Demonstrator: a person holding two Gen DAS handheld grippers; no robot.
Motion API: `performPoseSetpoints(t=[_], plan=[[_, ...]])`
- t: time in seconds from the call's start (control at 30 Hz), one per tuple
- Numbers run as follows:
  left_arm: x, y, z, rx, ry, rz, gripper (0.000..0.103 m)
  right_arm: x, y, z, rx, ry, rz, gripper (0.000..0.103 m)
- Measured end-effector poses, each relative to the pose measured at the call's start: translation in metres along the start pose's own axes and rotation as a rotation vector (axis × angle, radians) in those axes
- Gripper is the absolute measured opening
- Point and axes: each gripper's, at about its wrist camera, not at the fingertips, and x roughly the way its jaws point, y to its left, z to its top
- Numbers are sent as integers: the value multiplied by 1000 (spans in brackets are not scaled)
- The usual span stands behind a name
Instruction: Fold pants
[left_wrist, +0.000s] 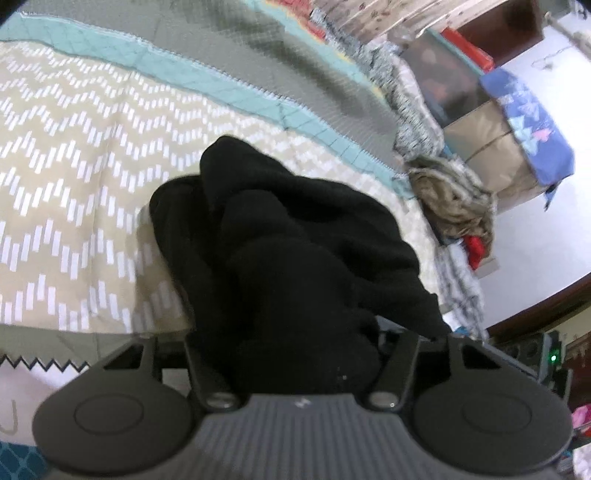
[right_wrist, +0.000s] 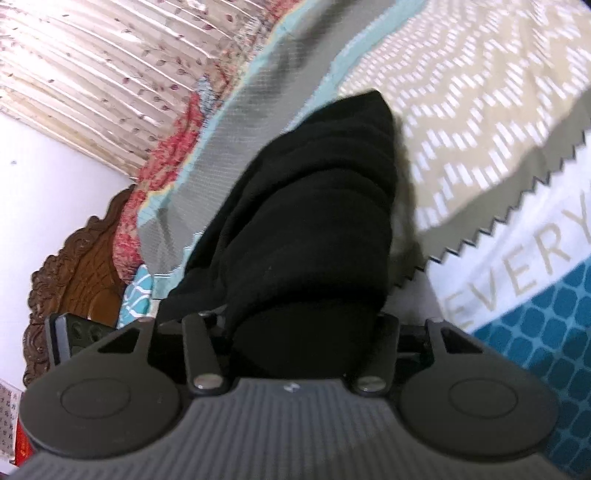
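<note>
The black pants (left_wrist: 288, 236) hang bunched from my left gripper (left_wrist: 295, 354), which is shut on the cloth; the fabric drapes over the jaws and hides the fingertips. In the right wrist view the same black pants (right_wrist: 310, 221) hang in folds from my right gripper (right_wrist: 303, 332), also shut on the cloth with its fingertips hidden. Both bundles are lifted above the bed's patterned cover (left_wrist: 74, 166).
The bed cover has beige chevron, teal and grey bands (right_wrist: 480, 110). A pile of clothes (left_wrist: 454, 199) and boxes (left_wrist: 491, 133) lie at the bed's far side. A carved wooden headboard (right_wrist: 77, 266) and curtain (right_wrist: 92, 74) show in the right wrist view.
</note>
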Motion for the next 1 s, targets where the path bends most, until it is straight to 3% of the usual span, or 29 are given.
performPoseSetpoints(t=[0.23, 0.43, 0.57, 0.67, 0.8, 0.9, 0.97, 1.0], plan=[[-38, -8, 11, 5, -97, -69, 57, -9, 31, 9, -38, -37, 88, 53], [-72, -1, 10, 4, -155, -28, 57, 5, 50, 9, -75, -7, 155, 53], [-74, 20, 0, -54, -123, 34, 57, 26, 41, 2, -22, 69, 157, 53], [-61, 38, -9, -115, -65, 71, 57, 39, 23, -6, 50, 129, 106, 53], [-47, 42, -15, -98, -34, 108, 60, 39, 2, -12, 120, 164, 44, 54], [-48, 48, -11, -130, -23, 93, 61, 36, -1, -10, 142, 157, 46, 62], [-49, 55, -12, -156, -16, 83, 61, 38, 1, -14, 137, 152, 44, 82], [-48, 55, -12, -159, -14, 82, 61, 41, 6, -17, 126, 155, 51, 86]])
